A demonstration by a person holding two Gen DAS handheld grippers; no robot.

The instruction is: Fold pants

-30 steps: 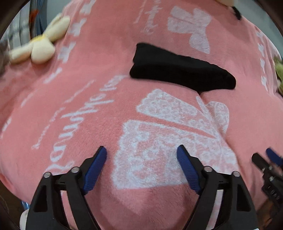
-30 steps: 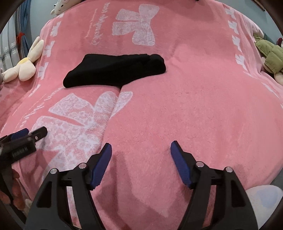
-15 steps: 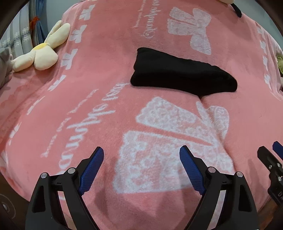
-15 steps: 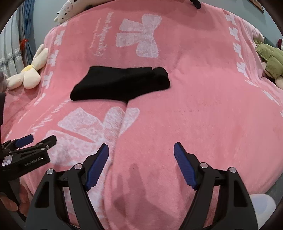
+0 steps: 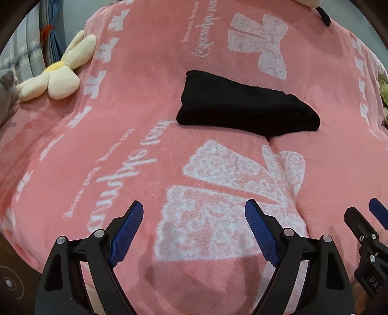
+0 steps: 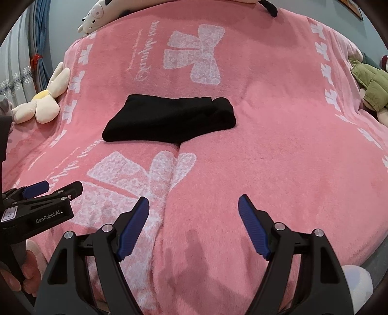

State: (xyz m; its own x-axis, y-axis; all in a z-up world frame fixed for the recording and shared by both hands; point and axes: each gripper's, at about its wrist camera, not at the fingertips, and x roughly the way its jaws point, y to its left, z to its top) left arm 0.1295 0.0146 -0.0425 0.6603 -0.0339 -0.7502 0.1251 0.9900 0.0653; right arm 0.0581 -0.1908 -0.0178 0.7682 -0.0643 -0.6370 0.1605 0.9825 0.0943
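Observation:
The black pants (image 5: 245, 106) lie folded into a compact bundle in the middle of the pink blanket (image 5: 97, 150). They also show in the right wrist view (image 6: 169, 118). My left gripper (image 5: 194, 206) is open and empty, held above the near part of the bed, well short of the pants. My right gripper (image 6: 194, 201) is open and empty, also near the front edge. The left gripper shows at the left of the right wrist view (image 6: 52, 186), and the right gripper at the right edge of the left wrist view (image 5: 363, 213).
A cream flower plush (image 5: 53, 77) lies at the bed's left edge. A green plush (image 6: 371, 87) sits at the right edge. A white plush (image 6: 97, 14) lies at the far end. A crease in the blanket (image 6: 174, 157) runs from the pants toward me.
Both grippers have drawn back and risen from the pants, so more of the bed shows. The pants have not moved.

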